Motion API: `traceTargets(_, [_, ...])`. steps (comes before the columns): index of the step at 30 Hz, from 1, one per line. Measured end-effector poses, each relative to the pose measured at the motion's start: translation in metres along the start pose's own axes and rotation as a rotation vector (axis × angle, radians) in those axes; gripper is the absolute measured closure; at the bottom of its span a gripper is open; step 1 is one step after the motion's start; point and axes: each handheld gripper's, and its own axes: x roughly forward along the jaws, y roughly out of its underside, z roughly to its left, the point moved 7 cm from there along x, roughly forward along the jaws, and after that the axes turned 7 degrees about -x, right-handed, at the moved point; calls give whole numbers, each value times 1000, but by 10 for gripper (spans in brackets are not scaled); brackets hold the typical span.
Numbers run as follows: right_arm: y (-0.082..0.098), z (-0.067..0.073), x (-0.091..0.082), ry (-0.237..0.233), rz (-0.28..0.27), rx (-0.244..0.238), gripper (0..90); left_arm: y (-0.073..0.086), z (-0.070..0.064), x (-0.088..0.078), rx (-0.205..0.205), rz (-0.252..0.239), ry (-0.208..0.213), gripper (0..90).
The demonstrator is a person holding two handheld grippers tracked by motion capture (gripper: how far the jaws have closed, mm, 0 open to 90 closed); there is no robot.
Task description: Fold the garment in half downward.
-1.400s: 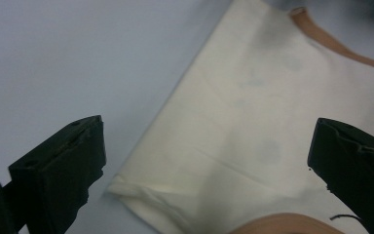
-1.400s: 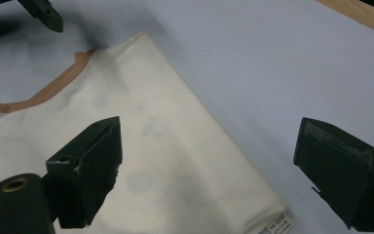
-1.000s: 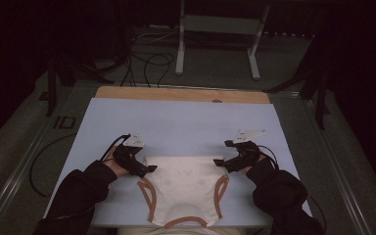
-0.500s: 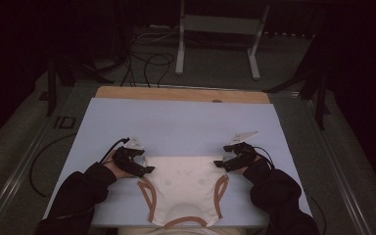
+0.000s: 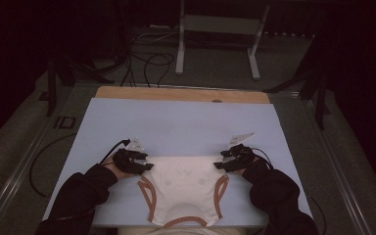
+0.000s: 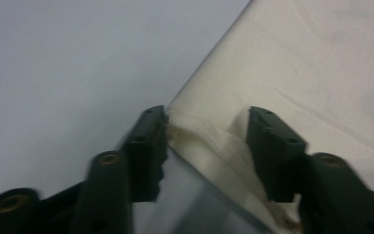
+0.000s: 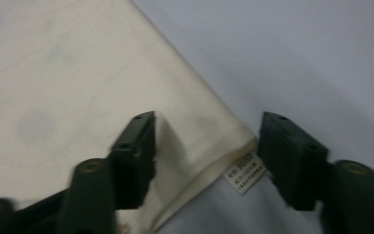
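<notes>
A small white label [image 7: 245, 174] sticks out from the hem at the corner of the cream garment [image 7: 78, 97] in the right gripper view. It carries a few lines of dark print, too small and blurred to read. No other text, brand, number or sign can be read.

One cream top [image 5: 183, 188] lay between two grippers, the left gripper [image 5: 147, 167] at one hem corner and the right gripper [image 5: 218, 165] at the other. One small label [image 7: 246, 176] sat between the right gripper's jaws. Two sleeves reached in behind them.
</notes>
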Motion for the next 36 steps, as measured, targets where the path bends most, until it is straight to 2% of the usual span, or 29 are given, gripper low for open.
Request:
traceTargets(7, [0,3,-1,2,12,5,570,1,-4,0,-20,-3,1,643])
traceTargets(10, [0,5,-2,-11,17,-16,650,1,-6,-1,-28,3,17,694])
traceTargets(12, [0,7,-2,-29,18,-7,721,1,-8,-1,-29,8,26,742])
traceTargets(14, [0,9,-1,-37,17,-3,809,1,-11,-1,-17,7,37,811])
traceTargets(16, [-1,11,-2,-50,17,-2,850,1,-12,-3,-7,-2,46,831])
traceTargets(19, [-3,12,-5,-52,14,-1,861,-3,-13,-8,-6,-22,68,850])
traceTargets(25, [-15,10,-19,-47,-38,-12,862,-16,-9,-18,12,-37,69,861])
traceTargets(30, [-23,7,-29,-33,-57,-29,863,-25,-9,-21,22,-51,89,861])
traceTargets(36, [-29,-1,-37,-4,-71,-31,864,-42,0,-27,27,-87,63,861])
